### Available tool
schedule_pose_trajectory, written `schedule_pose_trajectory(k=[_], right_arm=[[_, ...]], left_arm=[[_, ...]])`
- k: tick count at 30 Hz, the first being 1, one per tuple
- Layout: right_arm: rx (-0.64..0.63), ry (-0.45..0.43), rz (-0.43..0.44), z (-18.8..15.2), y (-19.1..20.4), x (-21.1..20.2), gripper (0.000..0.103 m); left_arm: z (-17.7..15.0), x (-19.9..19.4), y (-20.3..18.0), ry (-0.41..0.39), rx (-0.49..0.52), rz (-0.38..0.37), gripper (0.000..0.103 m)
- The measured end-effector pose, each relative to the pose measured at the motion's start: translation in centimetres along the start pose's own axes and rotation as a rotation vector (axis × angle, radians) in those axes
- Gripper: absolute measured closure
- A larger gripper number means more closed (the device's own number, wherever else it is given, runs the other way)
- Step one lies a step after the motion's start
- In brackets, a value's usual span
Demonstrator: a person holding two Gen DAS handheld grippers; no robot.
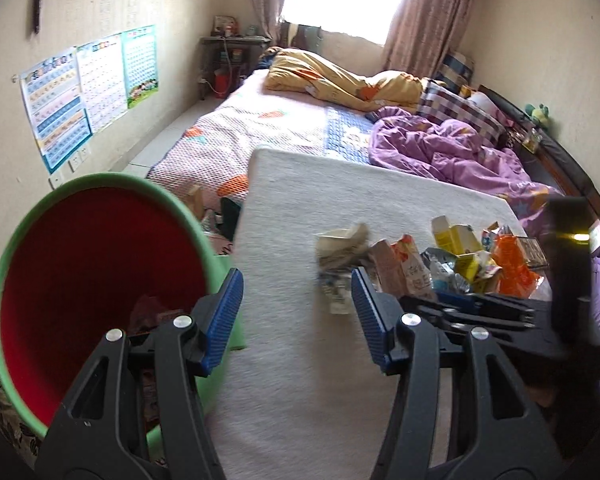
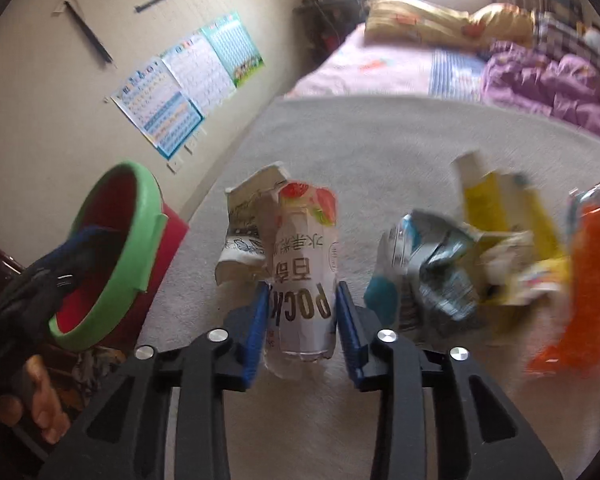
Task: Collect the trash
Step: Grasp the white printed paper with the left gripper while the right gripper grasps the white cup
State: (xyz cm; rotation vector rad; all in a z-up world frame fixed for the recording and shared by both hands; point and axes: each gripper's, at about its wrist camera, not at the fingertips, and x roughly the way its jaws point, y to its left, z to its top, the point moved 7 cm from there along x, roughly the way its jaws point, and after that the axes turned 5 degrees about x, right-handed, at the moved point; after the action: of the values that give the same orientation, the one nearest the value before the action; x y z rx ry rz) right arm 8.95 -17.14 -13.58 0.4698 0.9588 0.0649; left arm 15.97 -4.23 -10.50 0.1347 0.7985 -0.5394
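My right gripper has its blue pads pressed on both sides of a white snack packet with a strawberry picture, standing on the white table. Around it lie a crumpled paper carton, a silvery blue wrapper, a yellow box and an orange bag. My left gripper is open and holds nothing, at the table's left edge next to a red bin with a green rim. In the left wrist view the right gripper reaches into the trash pile.
The bin stands off the table's left side, with some wrappers inside it. A bed with purple and yellow bedding lies behind the table. Posters hang on the left wall. A person's hand holds the left gripper.
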Motion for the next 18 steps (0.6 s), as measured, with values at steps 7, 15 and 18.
schedule_pose_trajectory(k=[7, 15, 18], right_arm=[[0.022, -0.148, 0.016, 0.1, -2.1, -6.9, 0.072], [0.055, -0.156, 0.013, -0.4, -3.7, -8.2, 0.072], [0.061, -0.153, 0.018, -0.3, -3.8, -8.3, 0.072]], left_arm=[[0.2, 3.9, -3.1, 0.063, 0.027, -0.053, 0.050], [-0.7, 9.0, -4.7, 0.158, 0.028, -0.061, 0.051], [-1.2, 10.2, -5.0, 0.181, 0.029, -0.073, 0.063]])
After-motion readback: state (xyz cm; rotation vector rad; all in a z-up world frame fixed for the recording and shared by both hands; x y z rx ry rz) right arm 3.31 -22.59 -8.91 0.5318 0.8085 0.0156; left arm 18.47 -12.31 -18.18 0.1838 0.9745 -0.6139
